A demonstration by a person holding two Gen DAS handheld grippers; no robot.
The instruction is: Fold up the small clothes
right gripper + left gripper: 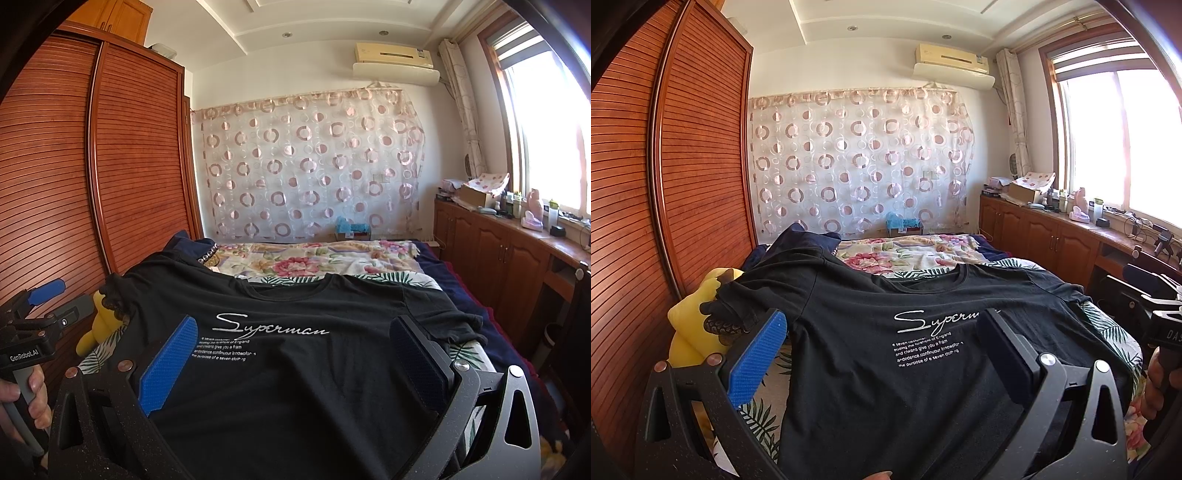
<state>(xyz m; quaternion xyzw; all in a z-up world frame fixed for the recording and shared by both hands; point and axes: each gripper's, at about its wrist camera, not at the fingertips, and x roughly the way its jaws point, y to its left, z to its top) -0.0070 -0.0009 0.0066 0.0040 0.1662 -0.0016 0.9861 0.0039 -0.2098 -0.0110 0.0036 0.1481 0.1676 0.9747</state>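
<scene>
A black cotton T-shirt with white "Superman" script (295, 354) is spread front-up on the leaf-print bed (461, 354). Both the left claw (882, 354) and the right claw (291, 365) are held wide apart above it, with nothing gripped.

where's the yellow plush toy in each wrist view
Left wrist view: yellow plush toy at left, beside the wardrobe, just past the blue pad.
Right wrist view: yellow plush toy lower left, partly hidden by the black t-shirt sleeve.
Shared landmark: the white "Superman" print.

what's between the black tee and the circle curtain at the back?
Floral quilt fills the stretch from tee to curtain, with a blue box at the far end. Both views show it.
</scene>
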